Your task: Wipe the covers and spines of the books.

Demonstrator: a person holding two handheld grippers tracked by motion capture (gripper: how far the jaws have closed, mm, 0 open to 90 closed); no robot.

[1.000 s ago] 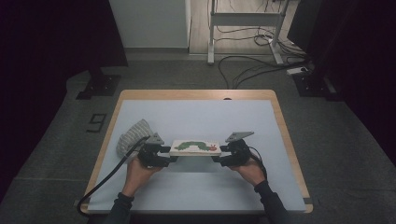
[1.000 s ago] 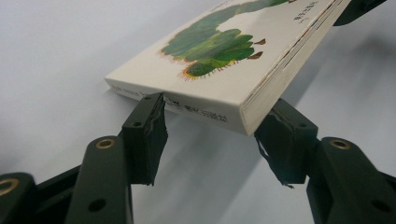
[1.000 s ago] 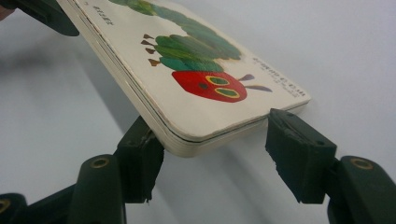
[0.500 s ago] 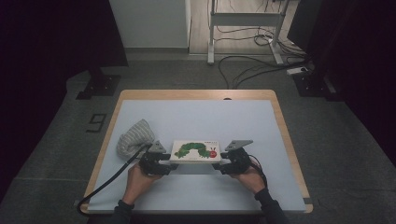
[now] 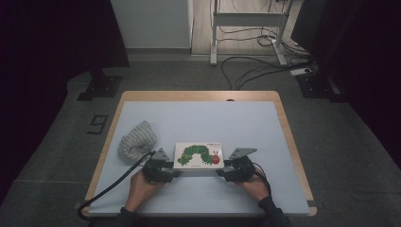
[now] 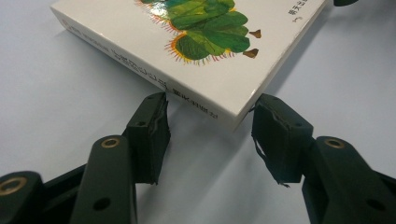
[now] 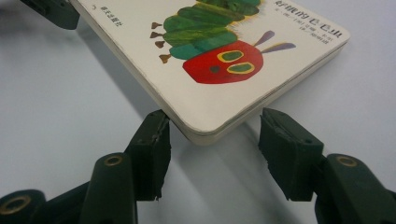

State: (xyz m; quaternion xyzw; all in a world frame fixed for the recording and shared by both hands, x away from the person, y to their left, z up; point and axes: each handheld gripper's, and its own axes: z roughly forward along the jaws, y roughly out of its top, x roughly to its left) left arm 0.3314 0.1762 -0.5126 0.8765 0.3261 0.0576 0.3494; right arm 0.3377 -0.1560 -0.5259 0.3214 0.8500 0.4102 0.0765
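On the pale blue table (image 5: pixel 198 123) you bracket the picture book (image 5: pixel 198 155) with left gripper (image 6: pixel 210 135) and right gripper (image 7: pixel 214 140), both spread open at its near corners, probably to steady it.

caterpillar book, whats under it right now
The caterpillar book lies flat on the table, cover up. Its near corners sit between open jaws. The table surface beneath it is covered.

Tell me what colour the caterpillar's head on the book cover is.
Red, with yellow-and-green eyes, on the book; the right gripper view shows it best.
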